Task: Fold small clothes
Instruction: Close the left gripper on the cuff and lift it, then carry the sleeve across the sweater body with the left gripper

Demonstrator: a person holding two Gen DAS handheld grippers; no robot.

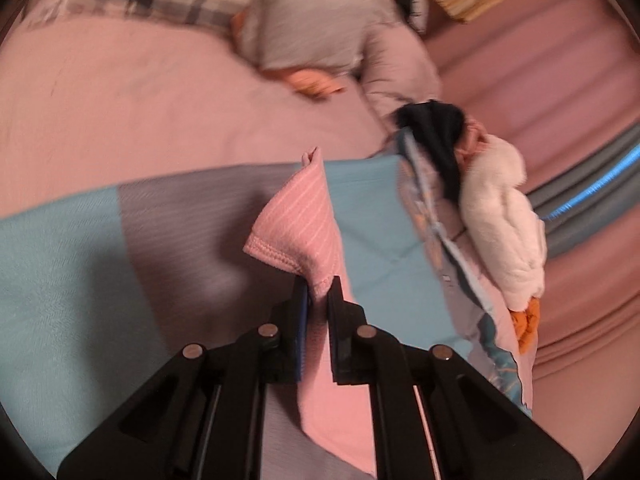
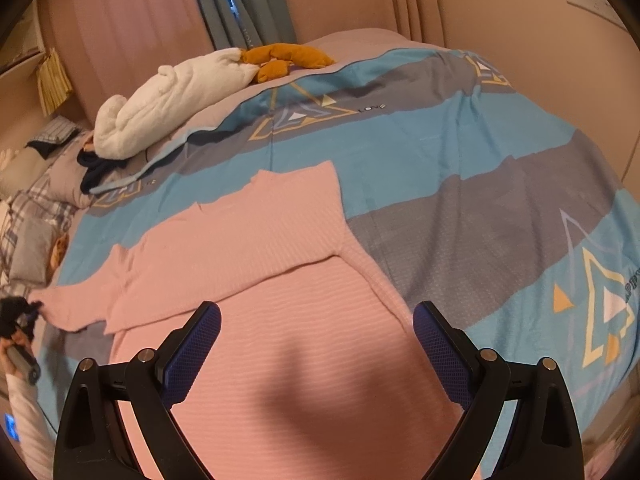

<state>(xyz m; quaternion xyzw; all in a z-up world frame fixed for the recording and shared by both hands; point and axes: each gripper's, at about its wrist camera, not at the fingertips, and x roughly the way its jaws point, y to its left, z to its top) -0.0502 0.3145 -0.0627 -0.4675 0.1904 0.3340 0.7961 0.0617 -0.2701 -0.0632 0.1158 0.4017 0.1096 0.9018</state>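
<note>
A pink sweater (image 2: pixel 256 280) lies spread on a bed cover (image 2: pixel 460 168) striped in blue and grey, and everything else is best placed from that sweater. Its one sleeve is folded across the body, while the other sleeve (image 2: pixel 68 308) runs out toward the left side of the right wrist view. At the end of that sleeve the left gripper (image 1: pixel 318 294) has its two fingers pressed nearly together on the ribbed cuff (image 1: pixel 296 232), which stands up in a peak above the cover. The same gripper shows small and dark at the sleeve tip in the right wrist view (image 2: pixel 18 314). The right gripper (image 2: pixel 316 324) hangs over the sweater's body with its fingers spread wide and nothing between them; whether its tips touch the knit cannot be told. Beyond the sweater, at the far edge of the cover, rests a white plush toy (image 2: pixel 172 100) with orange feet (image 2: pixel 288 58), and a dark garment (image 2: pixel 98 168) lies just beside the toy. Grey pillows (image 1: pixel 312 28) sit farther off, past the cuff.
</note>
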